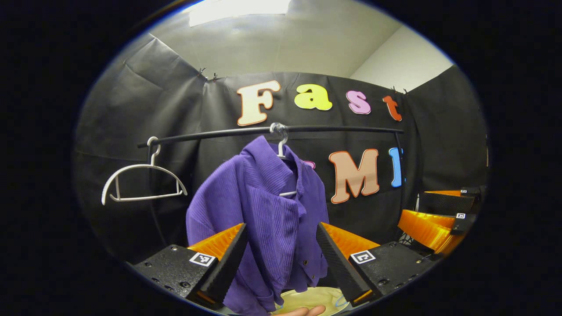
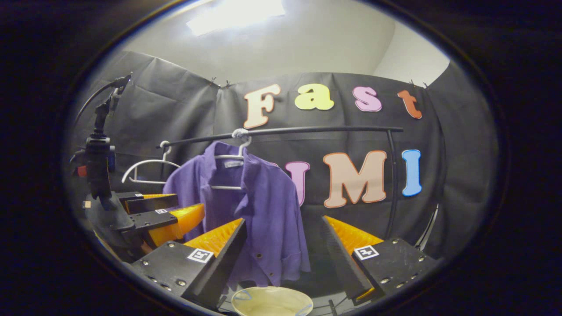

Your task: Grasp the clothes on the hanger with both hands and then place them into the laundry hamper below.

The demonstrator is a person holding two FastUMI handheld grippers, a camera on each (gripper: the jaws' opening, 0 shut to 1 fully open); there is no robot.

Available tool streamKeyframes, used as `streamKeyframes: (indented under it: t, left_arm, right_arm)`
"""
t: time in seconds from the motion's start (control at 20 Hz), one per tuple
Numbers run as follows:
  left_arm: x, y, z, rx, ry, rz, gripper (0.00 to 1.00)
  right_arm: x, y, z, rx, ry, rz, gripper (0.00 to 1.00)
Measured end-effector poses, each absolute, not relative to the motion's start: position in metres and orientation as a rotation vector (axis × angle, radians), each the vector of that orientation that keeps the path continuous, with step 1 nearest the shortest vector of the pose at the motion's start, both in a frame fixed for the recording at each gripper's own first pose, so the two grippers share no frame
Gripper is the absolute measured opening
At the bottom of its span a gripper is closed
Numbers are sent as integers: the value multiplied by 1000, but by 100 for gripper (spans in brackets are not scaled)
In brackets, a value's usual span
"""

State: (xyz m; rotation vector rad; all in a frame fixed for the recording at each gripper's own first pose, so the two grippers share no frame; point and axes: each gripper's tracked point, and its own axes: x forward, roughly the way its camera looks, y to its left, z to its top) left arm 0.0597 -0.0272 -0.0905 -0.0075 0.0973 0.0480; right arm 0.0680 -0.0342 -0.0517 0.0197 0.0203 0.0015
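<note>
Two orange-fingered grippers, left gripper and right gripper, hang spread wide, short of the purple ribbed corduroy shirt, gripping nothing. The shirt hangs on a white plastic hanger hooked over the black rail, above the pale round hamper. A one-sided pull could drag the hanger along the rail, or snag the collar, dropping the shirt outside the hamper's rim.
</note>
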Motion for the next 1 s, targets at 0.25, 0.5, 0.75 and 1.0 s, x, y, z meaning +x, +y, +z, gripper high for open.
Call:
streamKeyframes:
  t: [0.25,0.5,0.75,1.0]
  left_arm:
    - [92,-33,-118,54,107,87,99]
    - [120,-3,-122,56,61,186,69]
    - [127,-3,-123,140,61,135,5]
    - [116,11,-112,118,49,67,1]
  right_arm:
    - [88,-65,-83,9,63,-82,100]
    - [115,-55,-99,113,70,-60,96]
    - [149,-11,-111,138,82,49,100]
    - [179,43,-114,150,70,167,98]
